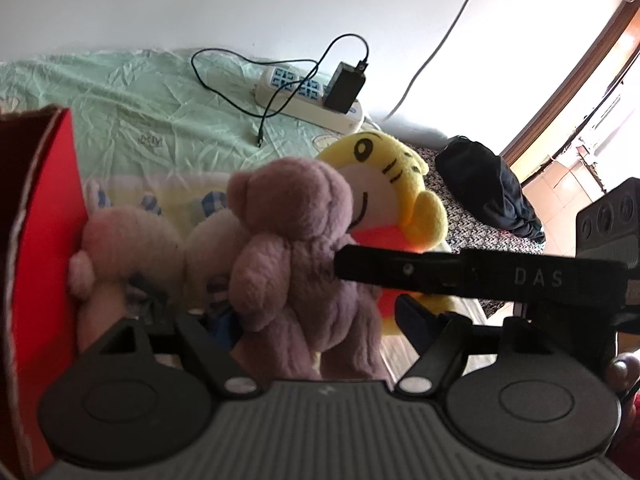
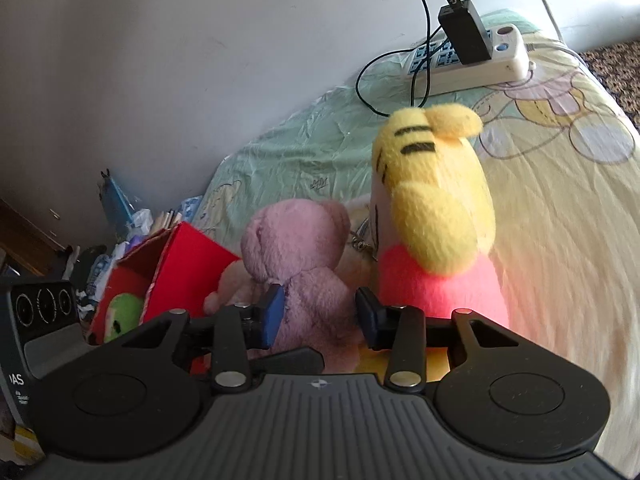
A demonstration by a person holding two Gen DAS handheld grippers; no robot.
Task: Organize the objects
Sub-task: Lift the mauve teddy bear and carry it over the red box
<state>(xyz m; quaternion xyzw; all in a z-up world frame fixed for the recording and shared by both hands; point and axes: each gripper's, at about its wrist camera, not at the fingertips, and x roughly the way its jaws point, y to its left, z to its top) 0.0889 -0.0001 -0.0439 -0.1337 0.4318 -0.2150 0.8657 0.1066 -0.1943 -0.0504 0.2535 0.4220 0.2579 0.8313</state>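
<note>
Straddling the purple plush bear (image 2: 296, 276), the right gripper (image 2: 318, 316) is sitting with jaws wide, pads at each flank, not yet pinching. Left gripper (image 1: 320, 320) jaws are also wide around its legs. Upright on the bed (image 2: 560, 208), fuzzy, the bear is standing between the red box (image 2: 188, 264) and the yellow tiger plush (image 2: 436, 208).
</note>
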